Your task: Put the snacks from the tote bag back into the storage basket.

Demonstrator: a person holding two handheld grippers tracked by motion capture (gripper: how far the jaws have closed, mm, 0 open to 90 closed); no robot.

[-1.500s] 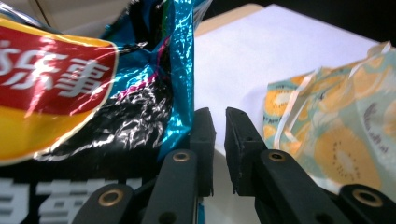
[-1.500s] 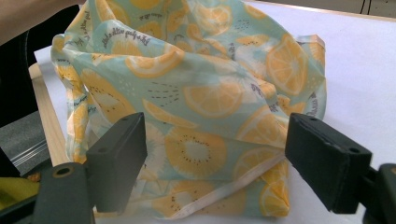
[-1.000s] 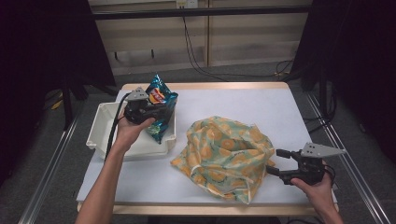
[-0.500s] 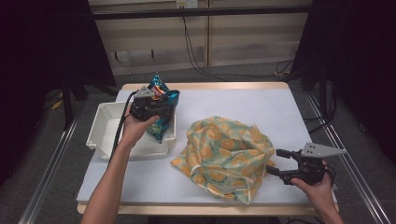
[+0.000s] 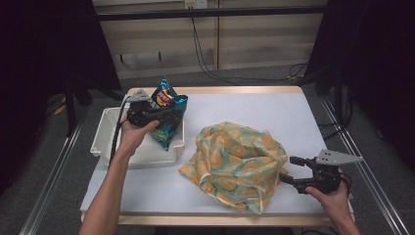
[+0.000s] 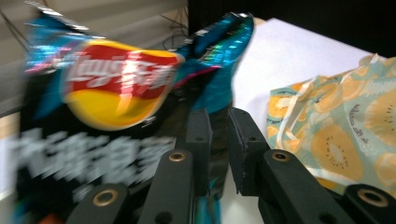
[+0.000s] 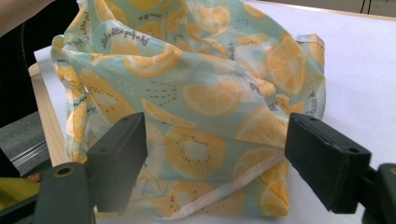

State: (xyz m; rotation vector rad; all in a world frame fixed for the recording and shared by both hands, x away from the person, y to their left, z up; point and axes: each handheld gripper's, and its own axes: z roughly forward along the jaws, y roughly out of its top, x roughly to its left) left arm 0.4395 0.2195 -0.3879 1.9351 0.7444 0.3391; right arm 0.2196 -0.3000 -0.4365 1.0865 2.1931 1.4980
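Chip bag (image 5: 167,113), blue and crinkly with a red and yellow logo, hangs from the left tongs (image 5: 161,113) over the near right corner of a white tray (image 5: 105,147) at the left of the worktop (image 5: 274,112). From the left gripper view the bag (image 6: 107,88) sits pinched between the two black jaws, which have just been closing on its foil; the grip is on the side, so the bag dangles upright and clear of the tray wall. I take it that it is being carried toward the fabric bag.

Toward the middle, a cloth bag (image 5: 237,164) printed with orange and kiwi slices slumps in a loose heap on the worktop, well apart from the chips. Its mouth is hard to make out from above.

At the right, the right tongs (image 5: 288,174) lie low beside the cloth bag's near edge, jaws spread wide with nothing gripped. In the right gripper view the fabric (image 7: 205,102) lies between and beyond the jaws, probably so that this hand can catch the hem and hold the bag open.
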